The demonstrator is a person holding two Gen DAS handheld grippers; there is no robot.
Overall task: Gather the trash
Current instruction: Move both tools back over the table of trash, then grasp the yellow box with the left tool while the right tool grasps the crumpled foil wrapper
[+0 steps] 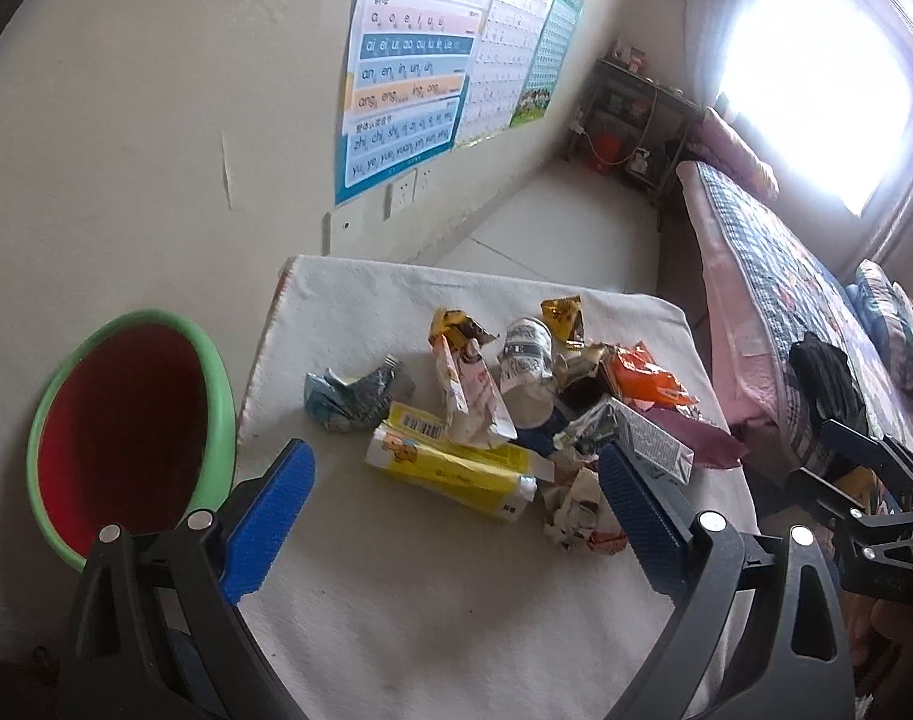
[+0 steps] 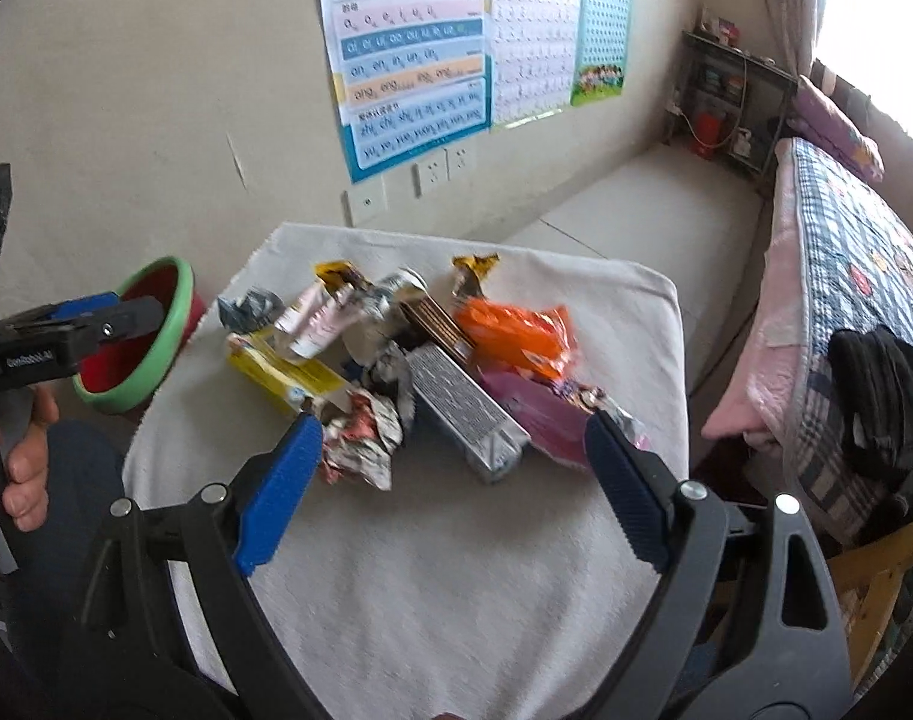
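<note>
1. White towelling covers the table beside a wall of pinyin posters.
2. We see the trash pile heaped mid-table: yellow box, orange wrapper, grey carton.
3. Our left gripper and right gripper both hang spread wide, grasping nothing.
4. At the table's left stands a green-rimmed red bin.

Window glare overexposes the right; fisheye edges curve, slight blur.
</note>
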